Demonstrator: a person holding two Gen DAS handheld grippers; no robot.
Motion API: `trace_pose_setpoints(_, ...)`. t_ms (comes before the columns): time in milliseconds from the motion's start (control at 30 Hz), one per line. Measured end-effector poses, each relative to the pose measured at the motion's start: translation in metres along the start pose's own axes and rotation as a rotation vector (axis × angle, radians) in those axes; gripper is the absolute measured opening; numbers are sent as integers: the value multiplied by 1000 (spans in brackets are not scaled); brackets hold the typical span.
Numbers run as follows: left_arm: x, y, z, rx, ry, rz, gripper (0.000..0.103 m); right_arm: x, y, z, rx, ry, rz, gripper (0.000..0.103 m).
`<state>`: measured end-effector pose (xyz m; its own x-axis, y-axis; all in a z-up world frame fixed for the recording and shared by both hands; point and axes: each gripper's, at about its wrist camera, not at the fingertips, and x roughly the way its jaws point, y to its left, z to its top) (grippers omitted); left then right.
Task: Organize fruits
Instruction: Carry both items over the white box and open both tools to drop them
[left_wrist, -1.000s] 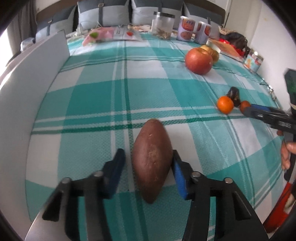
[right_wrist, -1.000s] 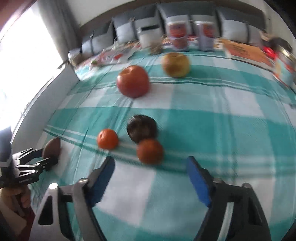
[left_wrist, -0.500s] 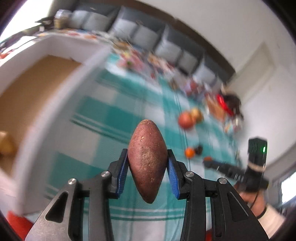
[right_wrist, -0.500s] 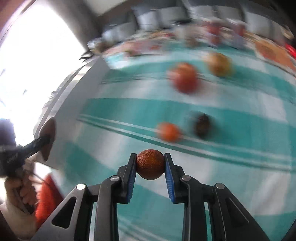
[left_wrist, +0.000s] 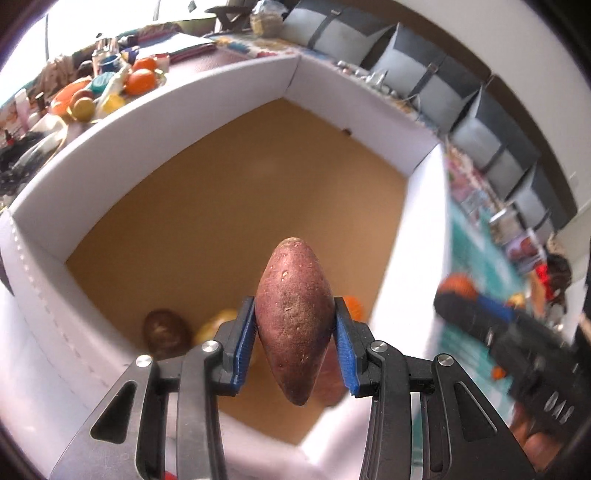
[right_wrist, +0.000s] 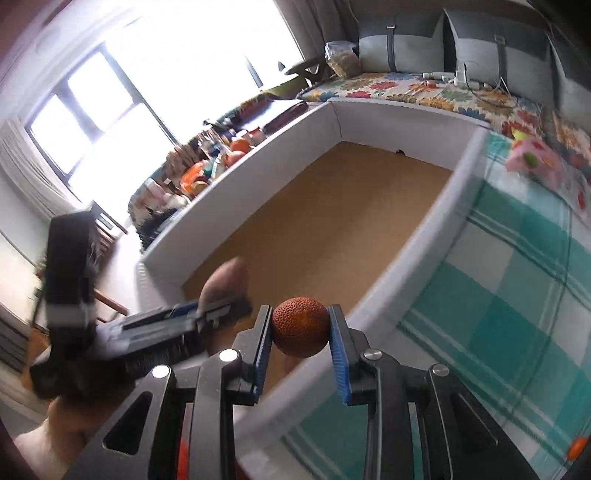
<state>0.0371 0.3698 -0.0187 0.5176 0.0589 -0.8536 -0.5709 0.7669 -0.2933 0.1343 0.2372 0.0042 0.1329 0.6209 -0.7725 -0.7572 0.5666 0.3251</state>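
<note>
My left gripper (left_wrist: 295, 349) is clamped on a reddish-brown sweet potato (left_wrist: 293, 323), blue pads pressing both its flanks, long axis pointing away from me, held in the air over the white-walled box (left_wrist: 207, 99). My right gripper (right_wrist: 300, 332) is closed tight on a small, pebbly-skinned orange fruit (right_wrist: 300, 326), held above the box's near wall beside the teal checked cloth (right_wrist: 517, 302).

Below the potato, on the box's brown floor at the near end: a dark brown round fruit (left_wrist: 166, 332), a yellowish one (left_wrist: 216, 325) just beside it, an orange one (left_wrist: 352, 308) partly hidden behind my right-hand pad. The rest of the floor is bare.

Farther out on the cloth, a small orange fruit (right_wrist: 577, 446) at the frame edge. Beyond the box's far wall, grey cushions (right_wrist: 391, 44).
</note>
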Motion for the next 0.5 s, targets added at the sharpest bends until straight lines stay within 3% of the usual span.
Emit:
trace_pose_setpoints(33,0,2,-4,7,-8,22,45,4,3,2,-6,0,-20,33)
trace_pose_setpoints(100,-6,1,-11,34,-38,28,48,7,1,2,30,-3,-47,55)
trace_pose_setpoints(133,-10,-3,-14,53,-56,34,58,0,-4,-2,51,-14,-49,74)
trace_pose_setpoints(167,-13,-5,-15,62,-75,46,72,-11,-11,-7,79,-45,-53,84)
trace_pose_setpoints(233,-27,-15,-22,76,-146,64,83,-41,-28,-24,107,-134,-65,85)
trace_pose_setpoints(300,-39,-31,-30,108,-202,37,83,-72,-51,-48,108,-200,-110,93)
trace_pose_setpoints(367,-46,-57,-43,164,-226,12,83,-110,-80,-89,96,-278,-214,100)
trace_pose_setpoints(500,-42,-121,-68,293,-213,-70,86,-163,-150,-174,134,-335,-484,100)
